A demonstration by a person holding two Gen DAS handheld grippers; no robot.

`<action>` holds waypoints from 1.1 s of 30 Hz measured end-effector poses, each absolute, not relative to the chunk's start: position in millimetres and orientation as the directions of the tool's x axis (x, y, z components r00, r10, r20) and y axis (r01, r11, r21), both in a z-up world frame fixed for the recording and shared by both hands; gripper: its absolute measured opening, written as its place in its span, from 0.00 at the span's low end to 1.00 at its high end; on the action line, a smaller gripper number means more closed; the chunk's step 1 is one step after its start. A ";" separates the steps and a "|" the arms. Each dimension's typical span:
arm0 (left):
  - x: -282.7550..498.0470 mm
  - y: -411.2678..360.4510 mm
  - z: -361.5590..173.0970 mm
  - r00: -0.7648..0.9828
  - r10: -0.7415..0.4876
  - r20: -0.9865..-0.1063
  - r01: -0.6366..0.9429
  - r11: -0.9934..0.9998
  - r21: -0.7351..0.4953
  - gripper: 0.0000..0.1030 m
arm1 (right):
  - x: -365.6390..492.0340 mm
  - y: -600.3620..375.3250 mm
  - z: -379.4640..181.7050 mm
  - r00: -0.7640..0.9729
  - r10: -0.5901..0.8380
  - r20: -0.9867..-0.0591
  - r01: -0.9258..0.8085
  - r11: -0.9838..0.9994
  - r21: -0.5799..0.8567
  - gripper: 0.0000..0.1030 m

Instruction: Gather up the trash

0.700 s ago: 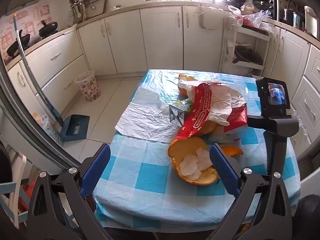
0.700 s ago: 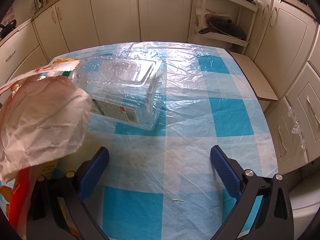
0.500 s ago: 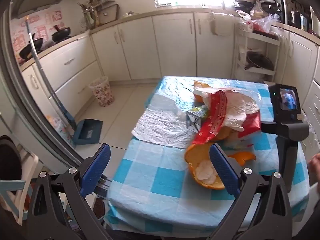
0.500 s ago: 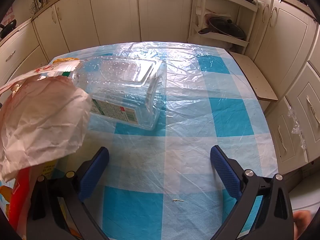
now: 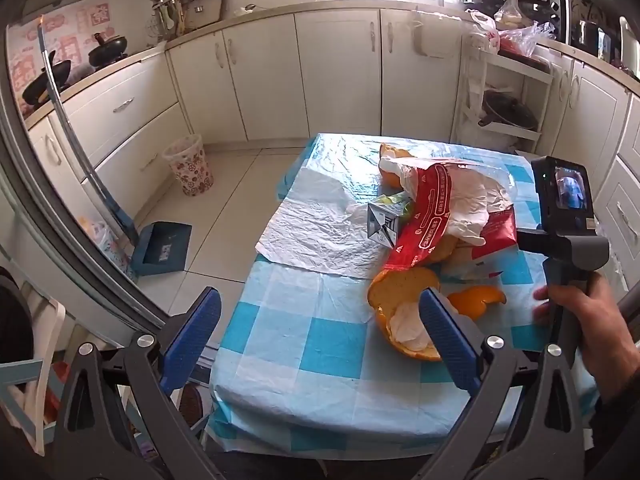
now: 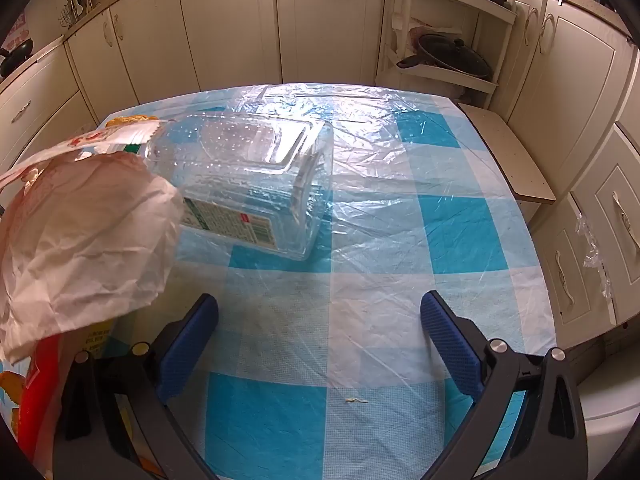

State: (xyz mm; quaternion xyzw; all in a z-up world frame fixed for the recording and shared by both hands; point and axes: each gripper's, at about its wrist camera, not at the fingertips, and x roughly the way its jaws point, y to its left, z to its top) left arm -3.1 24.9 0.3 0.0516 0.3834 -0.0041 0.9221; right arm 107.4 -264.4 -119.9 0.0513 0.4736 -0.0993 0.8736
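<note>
- Left wrist view: my left gripper (image 5: 320, 332) hangs with jaws wide and nothing between them, over the lower centre of the checked table (image 5: 304, 344). The trash pile sits centre right: a red wrapper (image 5: 428, 224) slanting from upper right to lower left, and a pomelo peel (image 5: 400, 300) cupped upward.
- Right wrist view: my right gripper (image 6: 320, 332) is spread wide and empty. A clear plastic bottle (image 6: 248, 184) lies on its side at centre left, base toward the right, neck hidden under crumpled paper (image 6: 80, 236).
</note>
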 end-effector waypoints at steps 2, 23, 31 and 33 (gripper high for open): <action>-3.9 25.1 3.7 0.708 0.028 -0.705 0.049 0.995 0.089 0.93 | 106.2 -265.5 -119.5 0.526 -0.122 -0.841 0.224 0.975 -0.001 0.94; -138.9 49.2 80.3 0.783 -0.058 -0.619 0.099 0.995 0.032 0.93 | -191.8 -200.6 69.8 0.759 -0.254 -0.599 0.273 0.960 -0.061 0.93; -202.4 58.9 100.5 0.780 -0.099 -0.618 0.151 0.988 0.033 0.93 | -254.5 -150.0 90.9 0.770 -0.221 -0.598 0.242 0.969 -0.046 0.93; -214.5 62.1 107.2 0.787 -0.103 -0.608 0.154 0.987 0.032 0.93 | -263.5 -140.0 95.4 0.778 -0.222 -0.588 0.237 0.970 -0.053 0.93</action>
